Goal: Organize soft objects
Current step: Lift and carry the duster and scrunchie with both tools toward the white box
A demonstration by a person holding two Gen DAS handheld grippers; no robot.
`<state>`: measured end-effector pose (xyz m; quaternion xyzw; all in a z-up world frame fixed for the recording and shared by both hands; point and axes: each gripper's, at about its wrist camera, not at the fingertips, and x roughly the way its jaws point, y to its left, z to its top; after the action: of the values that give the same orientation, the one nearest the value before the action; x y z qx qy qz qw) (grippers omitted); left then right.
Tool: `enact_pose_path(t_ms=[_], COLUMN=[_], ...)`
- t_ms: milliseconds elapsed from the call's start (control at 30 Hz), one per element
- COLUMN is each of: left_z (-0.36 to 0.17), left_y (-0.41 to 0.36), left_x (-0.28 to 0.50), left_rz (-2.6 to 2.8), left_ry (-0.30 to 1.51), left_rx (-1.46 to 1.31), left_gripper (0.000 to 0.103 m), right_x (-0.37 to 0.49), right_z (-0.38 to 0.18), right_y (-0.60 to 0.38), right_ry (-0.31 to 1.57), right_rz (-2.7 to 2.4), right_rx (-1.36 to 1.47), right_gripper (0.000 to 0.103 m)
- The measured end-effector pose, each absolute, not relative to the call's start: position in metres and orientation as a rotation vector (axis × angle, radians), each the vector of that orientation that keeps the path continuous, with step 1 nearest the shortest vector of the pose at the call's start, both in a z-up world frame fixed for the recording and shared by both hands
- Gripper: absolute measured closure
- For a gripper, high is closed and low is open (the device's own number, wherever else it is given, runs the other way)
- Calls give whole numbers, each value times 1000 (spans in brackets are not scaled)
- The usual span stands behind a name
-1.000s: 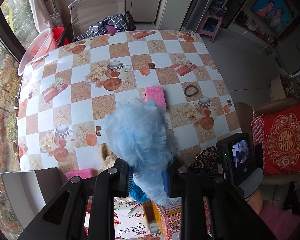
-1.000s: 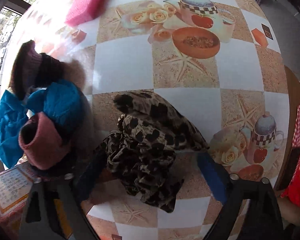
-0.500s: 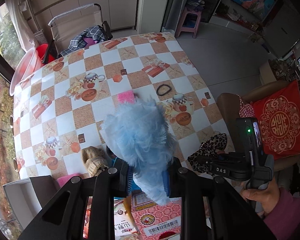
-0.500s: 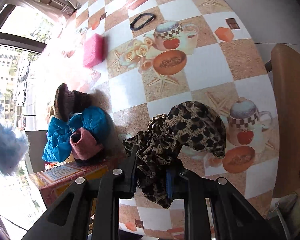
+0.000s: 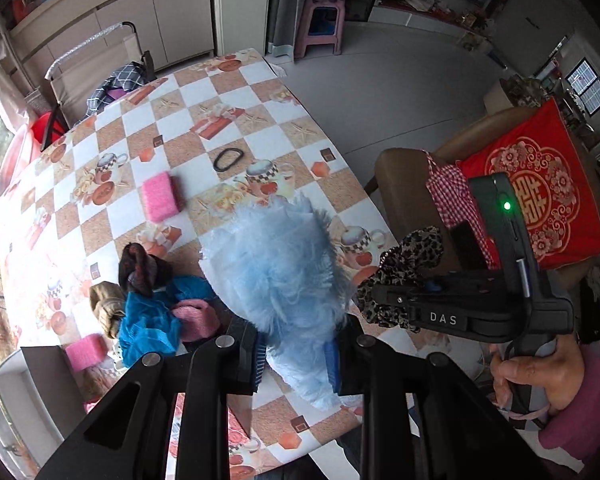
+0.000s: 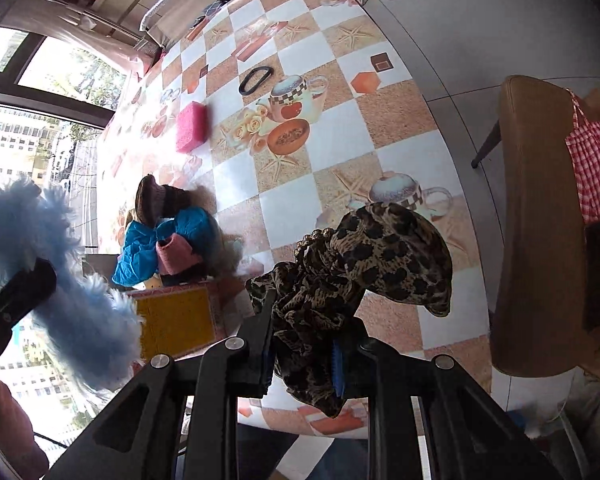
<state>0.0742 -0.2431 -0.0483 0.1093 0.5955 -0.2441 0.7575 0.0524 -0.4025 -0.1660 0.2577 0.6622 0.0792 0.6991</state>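
Note:
My left gripper (image 5: 296, 364) is shut on a fluffy light-blue soft object (image 5: 280, 272) and holds it high above the table. It also shows in the right wrist view (image 6: 60, 280). My right gripper (image 6: 302, 364) is shut on a leopard-print fabric scrunchie (image 6: 364, 264), also lifted off the table, and seen in the left wrist view (image 5: 404, 256). A heap of soft items lies on the table: a blue cloth (image 5: 148, 320), a pink knit piece (image 5: 196, 316), a dark brown one (image 5: 140, 264) and a tan one (image 5: 106, 304).
The checkered table (image 5: 180, 132) carries a pink sponge (image 5: 160, 196), a black hair ring (image 5: 228, 158) and a second pink sponge (image 5: 86, 352). A printed box (image 6: 176, 316) sits by the heap. A brown chair (image 6: 540, 220) with a red cushion (image 5: 540, 188) stands right.
Both grippers have risen well above the table. The right gripper closed on the leopard scrunchie and lifted it. The left still holds the blue fluffy object.

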Motion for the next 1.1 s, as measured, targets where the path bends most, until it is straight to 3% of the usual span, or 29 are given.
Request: enact_pose_path(t_ms=[467, 867, 1100], left_z=[-78, -81, -60], left_y=[-230, -124, -56], left_x=[-19, -60, -59], left_rz=[-584, -639, -519], left_ry=[1412, 1407, 1329], left_rx=[296, 316, 226], left_gripper=[77, 77, 77], right_x=[-3, -51, -49], right_z=[-170, -168, -137], right_y=[-381, -278, -208], right_ry=[1531, 1604, 1583], right_rz=[272, 302, 404], right_rx=[515, 533, 361], right_gripper=[80, 80, 80])
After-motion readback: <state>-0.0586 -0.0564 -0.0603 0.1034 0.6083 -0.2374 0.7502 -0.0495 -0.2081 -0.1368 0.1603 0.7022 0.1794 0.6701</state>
